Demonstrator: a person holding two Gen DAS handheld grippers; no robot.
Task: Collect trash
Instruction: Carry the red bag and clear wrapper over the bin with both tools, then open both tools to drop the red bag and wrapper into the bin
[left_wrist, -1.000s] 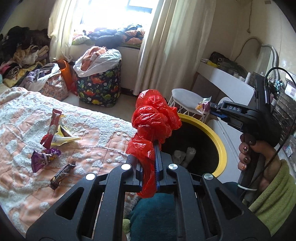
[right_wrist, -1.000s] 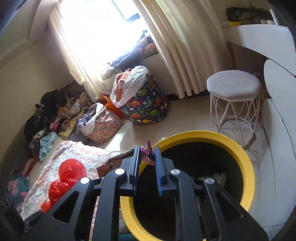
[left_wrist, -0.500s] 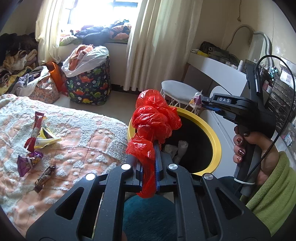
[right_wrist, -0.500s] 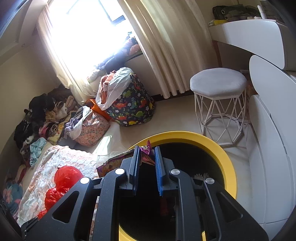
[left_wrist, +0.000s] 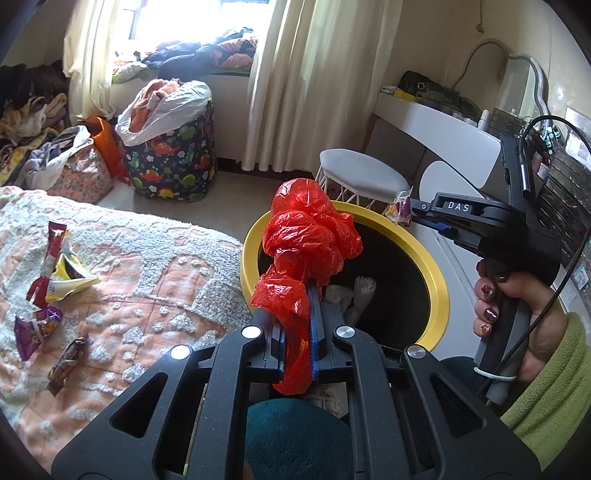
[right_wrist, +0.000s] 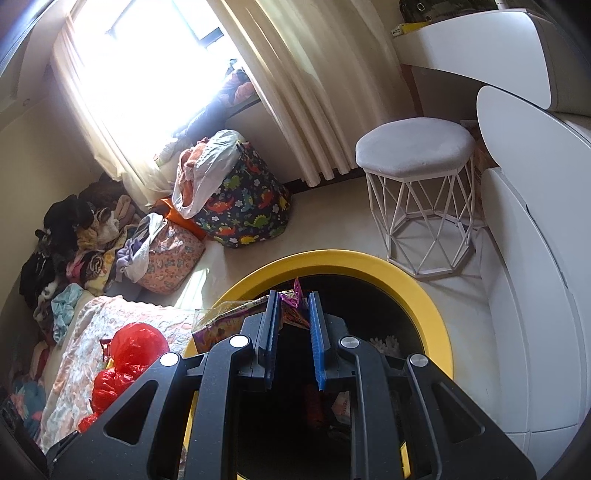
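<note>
The left gripper (left_wrist: 301, 295) grips a red bag (left_wrist: 306, 240); the right gripper (right_wrist: 291, 310) pinches a wrapper (right_wrist: 291, 314) above the bin (right_wrist: 424, 306), stool (right_wrist: 413, 144) at 1 o'clock.

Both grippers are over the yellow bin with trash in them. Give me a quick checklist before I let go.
1. Left gripper clamped on the red plastic bag: ok.
2. Red bag over the yellow-rimmed bin, its top bulging past the far rim: ok.
3. Right gripper pinching the snack wrapper: ok.
4. Wrapper wholly over the opening: not ok, it sticks out sideways across the rim.
5. Room left in the bin: ok, only a few scraps at the bottom.
6. Trash all collected: not ok, wrappers on the bedspread.
</note>
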